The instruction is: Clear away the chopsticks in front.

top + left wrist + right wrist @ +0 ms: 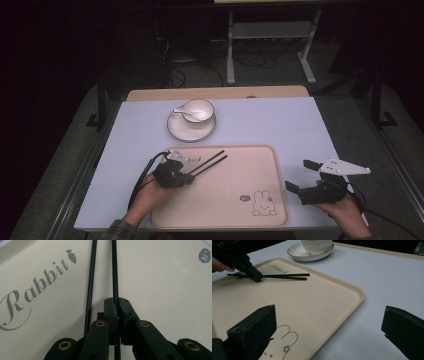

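Black chopsticks (209, 163) lie on the cream tray (260, 165), in its far left part, near the printed word "Rabbit" (37, 285). We hold the left gripper (189, 178) over the tray's left side, its jaws pinched shut on one chopstick (115, 277). In the left gripper view that stick runs straight up from between the two black jaws, which meet around it with no gap. The other chopstick (90, 282) lies just beside it on the tray, outside the jaws, passing along the left jaw's outer side. In the high view the two sticks point away from the gripper toward the far right, close together and nearly parallel.

In the right gripper view we see the left gripper (253, 275) at the top left, low on the tray, with the pair of sticks (284, 276) stretching from it across the tray's surface.

We hold the right gripper (298, 175) off the tray's right edge, over the pale table (300, 125). Its jaws stand wide apart and hold nothing. In its own view one jaw hangs over the tray's near corner, by the rabbit drawing (283, 340), and the other over the bare table.

Beyond the tray, toward the far edge of the table, a white cup (197, 112) sits on a saucer (175, 131), well apart from both grippers. A white spoon (184, 113) rests in the cup, its handle sticking out to the left.
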{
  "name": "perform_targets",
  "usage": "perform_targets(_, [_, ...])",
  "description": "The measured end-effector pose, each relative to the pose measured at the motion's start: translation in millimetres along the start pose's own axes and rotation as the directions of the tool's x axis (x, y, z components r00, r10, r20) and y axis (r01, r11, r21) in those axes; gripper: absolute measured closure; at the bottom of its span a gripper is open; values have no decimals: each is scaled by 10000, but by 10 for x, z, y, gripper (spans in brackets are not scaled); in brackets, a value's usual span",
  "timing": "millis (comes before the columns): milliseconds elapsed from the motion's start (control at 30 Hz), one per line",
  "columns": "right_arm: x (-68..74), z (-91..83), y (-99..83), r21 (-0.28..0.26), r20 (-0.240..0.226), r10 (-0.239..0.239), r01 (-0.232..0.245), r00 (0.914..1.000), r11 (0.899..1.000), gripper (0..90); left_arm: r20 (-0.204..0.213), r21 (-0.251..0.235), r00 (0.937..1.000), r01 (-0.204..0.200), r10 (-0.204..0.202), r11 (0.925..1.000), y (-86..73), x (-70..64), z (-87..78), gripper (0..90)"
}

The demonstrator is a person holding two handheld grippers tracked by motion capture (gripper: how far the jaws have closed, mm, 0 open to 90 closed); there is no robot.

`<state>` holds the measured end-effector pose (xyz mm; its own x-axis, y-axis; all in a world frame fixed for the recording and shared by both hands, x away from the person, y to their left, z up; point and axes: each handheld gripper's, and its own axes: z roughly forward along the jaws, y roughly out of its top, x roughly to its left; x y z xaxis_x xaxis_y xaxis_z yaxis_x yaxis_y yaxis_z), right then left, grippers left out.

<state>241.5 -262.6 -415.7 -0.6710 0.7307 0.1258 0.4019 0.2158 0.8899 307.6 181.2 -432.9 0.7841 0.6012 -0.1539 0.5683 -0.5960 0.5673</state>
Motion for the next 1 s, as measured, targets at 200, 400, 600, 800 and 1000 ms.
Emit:
perform_targets(200, [1,-2,1,6,2,-2,2,10000,10000,0,108,-75,9999,38,-38,10000,-8,5,0,822])
perform_targets(400, [0,-3,0,2,5,-6,6,10000,10000,0,237,-244,9997,-45,51,9997,47,4,-33,813])
perform_targets(600, [-7,2,-3,17,12,32,-32,10000,10000,0,409,-565,9979,-469,492,9973,259,-26,-28,818])
perform_targets(800, [-1,0,-6,19,16,37,-37,10000,10000,0,654,-539,9913,-1110,1144,9924,542,-133,185,895])
perform_targets(1000, [-4,-2,-8,35,14,22,-22,10000,10000,0,809,-476,9847,-1509,1544,9874,781,-204,531,895])
